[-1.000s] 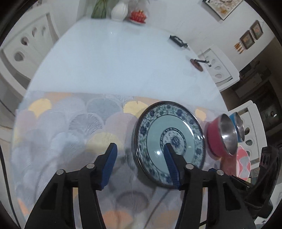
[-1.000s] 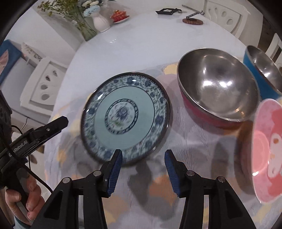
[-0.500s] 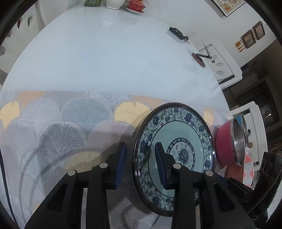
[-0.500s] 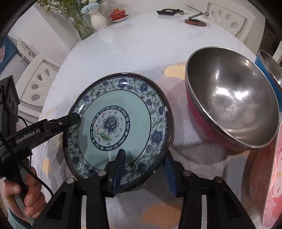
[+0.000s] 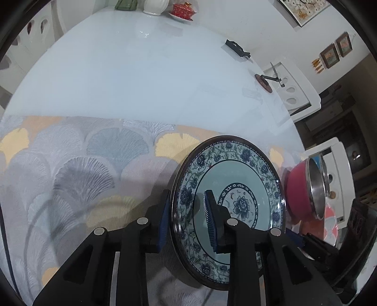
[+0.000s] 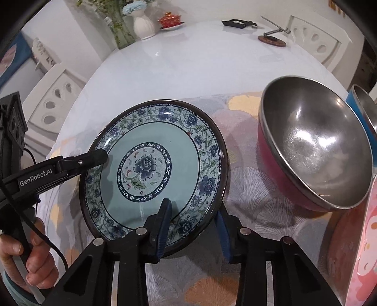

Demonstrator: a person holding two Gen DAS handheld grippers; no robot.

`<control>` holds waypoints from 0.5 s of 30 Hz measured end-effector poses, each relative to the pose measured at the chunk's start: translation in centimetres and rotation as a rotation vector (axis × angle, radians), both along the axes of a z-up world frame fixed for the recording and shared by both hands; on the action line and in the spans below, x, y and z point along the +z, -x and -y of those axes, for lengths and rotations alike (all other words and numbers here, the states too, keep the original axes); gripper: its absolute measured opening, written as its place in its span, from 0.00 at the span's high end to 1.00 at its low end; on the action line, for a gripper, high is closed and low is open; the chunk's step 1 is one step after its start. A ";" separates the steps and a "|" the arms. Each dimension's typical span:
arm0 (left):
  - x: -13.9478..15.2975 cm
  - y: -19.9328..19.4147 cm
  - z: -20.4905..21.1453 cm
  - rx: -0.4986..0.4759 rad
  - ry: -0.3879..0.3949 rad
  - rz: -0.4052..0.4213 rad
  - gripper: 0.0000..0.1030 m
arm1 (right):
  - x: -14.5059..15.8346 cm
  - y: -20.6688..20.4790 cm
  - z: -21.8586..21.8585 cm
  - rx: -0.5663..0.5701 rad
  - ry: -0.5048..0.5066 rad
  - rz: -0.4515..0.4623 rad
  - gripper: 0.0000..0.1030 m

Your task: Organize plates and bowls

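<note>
White tabletop [image 6: 193, 61], oval, with a fan-patterned cloth [image 5: 77, 164] covering its near portion.

Left tongs [image 5: 187, 220]: clenched on the rim of the blue floral plate [image 5: 235, 188], one pad on the patterned face, the other behind the underside. In the right wrist view the same tongs enter from the left and meet the plate's left rim.

Right tongs [image 6: 193, 231]: clenched on the near rim of the same plate [image 6: 153, 169], one pad on the upper face, the other under the edge. Plate is held by both tongs at once, tilted, above the cloth near the tabletop's near edge.

Just right of the plate, on the cloth: a red bowl [image 6: 313, 146] with a steel interior, tilted. A blue bowl [image 6: 362, 110] sits touching or just behind it; which one, cannot tell. A pink plate [image 6: 364, 254] lies at the near right corner of the cloth.

At the far edge of the tabletop: a white vase [image 6: 143, 23], a red lidded cup [image 6: 169, 19], a black object [image 6: 236, 23] and a round brown stand [image 6: 272, 38].
</note>
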State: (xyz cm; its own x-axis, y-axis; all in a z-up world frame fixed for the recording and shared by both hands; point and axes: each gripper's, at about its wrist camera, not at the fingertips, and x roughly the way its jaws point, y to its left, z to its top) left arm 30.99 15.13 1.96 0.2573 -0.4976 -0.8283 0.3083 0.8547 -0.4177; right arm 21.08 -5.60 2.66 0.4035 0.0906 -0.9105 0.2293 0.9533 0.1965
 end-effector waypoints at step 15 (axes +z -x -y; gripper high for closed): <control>7.6 10.2 -6.9 0.087 -0.062 0.141 0.76 | 8.1 7.3 -5.8 0.233 0.076 0.143 0.65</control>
